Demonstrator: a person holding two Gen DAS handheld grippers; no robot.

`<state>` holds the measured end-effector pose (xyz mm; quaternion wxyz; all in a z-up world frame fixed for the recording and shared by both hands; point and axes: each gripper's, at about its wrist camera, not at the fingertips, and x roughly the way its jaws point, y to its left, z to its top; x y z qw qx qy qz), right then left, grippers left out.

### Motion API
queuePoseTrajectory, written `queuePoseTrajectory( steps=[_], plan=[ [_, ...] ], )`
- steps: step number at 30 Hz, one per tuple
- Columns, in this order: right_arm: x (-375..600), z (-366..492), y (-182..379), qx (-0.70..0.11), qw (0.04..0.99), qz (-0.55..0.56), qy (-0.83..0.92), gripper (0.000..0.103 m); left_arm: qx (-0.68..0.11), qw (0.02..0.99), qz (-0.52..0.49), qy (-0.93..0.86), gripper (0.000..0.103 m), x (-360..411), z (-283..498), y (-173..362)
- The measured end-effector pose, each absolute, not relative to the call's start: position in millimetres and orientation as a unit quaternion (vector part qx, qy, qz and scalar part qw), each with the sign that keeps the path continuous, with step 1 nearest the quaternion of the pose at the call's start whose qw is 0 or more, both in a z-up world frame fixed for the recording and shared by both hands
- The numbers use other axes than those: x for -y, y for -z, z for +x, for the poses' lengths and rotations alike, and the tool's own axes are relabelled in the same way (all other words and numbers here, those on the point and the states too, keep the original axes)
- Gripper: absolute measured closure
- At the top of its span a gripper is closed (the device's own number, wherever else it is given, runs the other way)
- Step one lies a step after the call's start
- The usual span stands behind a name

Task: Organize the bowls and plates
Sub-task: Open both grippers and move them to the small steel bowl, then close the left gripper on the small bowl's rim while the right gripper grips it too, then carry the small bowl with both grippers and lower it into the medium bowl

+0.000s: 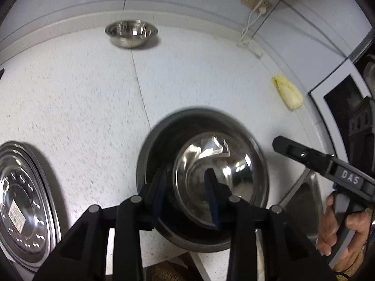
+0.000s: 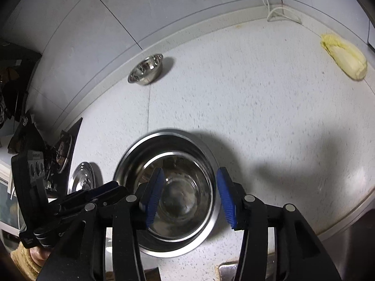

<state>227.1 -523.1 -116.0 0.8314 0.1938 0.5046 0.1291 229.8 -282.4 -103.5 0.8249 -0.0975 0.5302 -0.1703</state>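
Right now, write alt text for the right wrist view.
The open right gripper hovers over nested steel bowls on a speckled white counter. A small bowl sits by the back wall, a cabbage far right.

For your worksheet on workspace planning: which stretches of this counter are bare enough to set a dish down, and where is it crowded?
Bare: the white speckled counter between the small steel bowl by the back wall, the pale yellow cabbage and the nested steel bowls. Crowded: the near edge, where both claws, the nested bowls and the round steel plate bunch together.
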Motion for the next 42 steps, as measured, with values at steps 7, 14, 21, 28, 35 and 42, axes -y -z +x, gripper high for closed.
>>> queuePoseTrajectory(
  steps=[7,14,21,28,35,42],
  plan=[
    [503,274,90,-0.491,0.838,0.184,-0.149,0.047,-0.512,0.837,-0.149,0.122,0.070,243,300,84],
    [469,356,76,-0.473,0.840,0.195,-0.179,0.046,-0.510,0.831,-0.212,0.062,0.070,197,400,91],
    [424,459,105,-0.494,0.827,0.202,-0.178,0.045,-0.508,0.826,-0.245,0.013,0.070,160,490,120],
    [399,516,155,-0.532,0.806,0.201,-0.164,0.045,-0.513,0.822,-0.247,0.009,0.070,146,538,149],
    [383,543,180,-0.552,0.796,0.192,-0.157,0.061,-0.530,0.807,-0.260,0.018,0.072,146,556,174],
    [375,548,197,-0.570,0.786,0.182,-0.154,0.091,-0.538,0.802,-0.256,0.042,0.097,159,560,183]
  ],
)
